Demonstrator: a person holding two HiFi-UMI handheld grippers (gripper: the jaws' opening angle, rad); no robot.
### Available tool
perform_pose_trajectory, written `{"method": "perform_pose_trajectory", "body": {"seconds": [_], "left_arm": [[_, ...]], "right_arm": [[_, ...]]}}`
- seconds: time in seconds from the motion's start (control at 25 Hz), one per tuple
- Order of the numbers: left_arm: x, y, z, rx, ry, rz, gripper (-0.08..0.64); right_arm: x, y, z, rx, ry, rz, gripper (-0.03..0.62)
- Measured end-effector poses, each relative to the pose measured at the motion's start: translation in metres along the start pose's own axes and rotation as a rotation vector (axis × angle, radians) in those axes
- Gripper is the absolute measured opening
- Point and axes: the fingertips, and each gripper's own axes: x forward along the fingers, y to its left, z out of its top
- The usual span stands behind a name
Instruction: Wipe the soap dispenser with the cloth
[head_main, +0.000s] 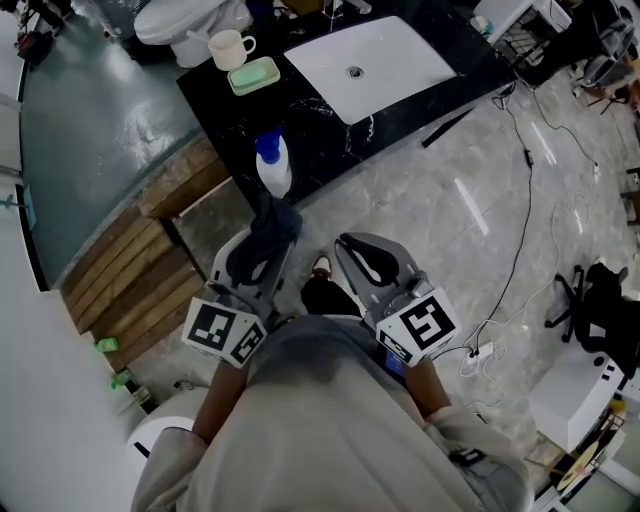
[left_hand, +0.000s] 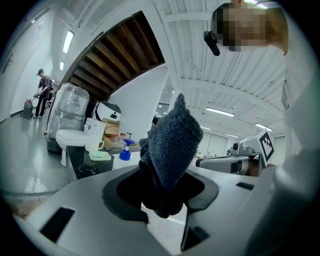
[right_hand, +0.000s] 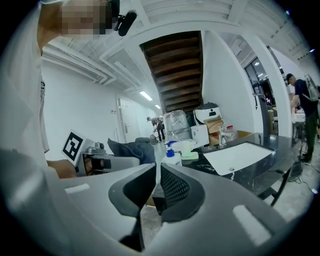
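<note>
The soap dispenser (head_main: 273, 165), a white bottle with a blue pump, stands at the front edge of the black counter (head_main: 222, 108). Just short of it, my left gripper (head_main: 264, 243) is shut on a dark blue cloth (head_main: 272, 225), which bunches up between the jaws in the left gripper view (left_hand: 168, 150). My right gripper (head_main: 362, 262) is beside it, shut and empty; in the right gripper view the ribbed pads (right_hand: 172, 187) meet. The dispenser shows small ahead in both gripper views (left_hand: 125, 149) (right_hand: 172, 156).
On the counter are a white sink basin (head_main: 370, 62), a cream mug (head_main: 230, 47) and a green soap dish (head_main: 253, 75). A toilet (head_main: 190, 20) stands behind. Wooden steps (head_main: 140, 265) lie to the left, and cables (head_main: 520, 250) run over the marble floor to the right.
</note>
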Motion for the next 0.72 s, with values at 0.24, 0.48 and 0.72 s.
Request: {"method": "perform_pose_trajectory", "body": {"seconds": [0.24,0.48,0.72], "left_arm": [[0.029,0.001,0.010,0.059,0.016,0.014,0.152],[0.038,0.006,0.022,0.083,0.012,0.041,0.152],[0.034,0.011,0.036,0.078,-0.011,0.059,0.152]], "right_arm": [[0.003,-0.026,0.005,0.020,-0.025,0.021,0.003],[0.002,-0.047,0.006,0.042,-0.038,0.013,0.003],[0.009,-0.051,0.009,0.054,-0.035,0.029,0.003]]}}
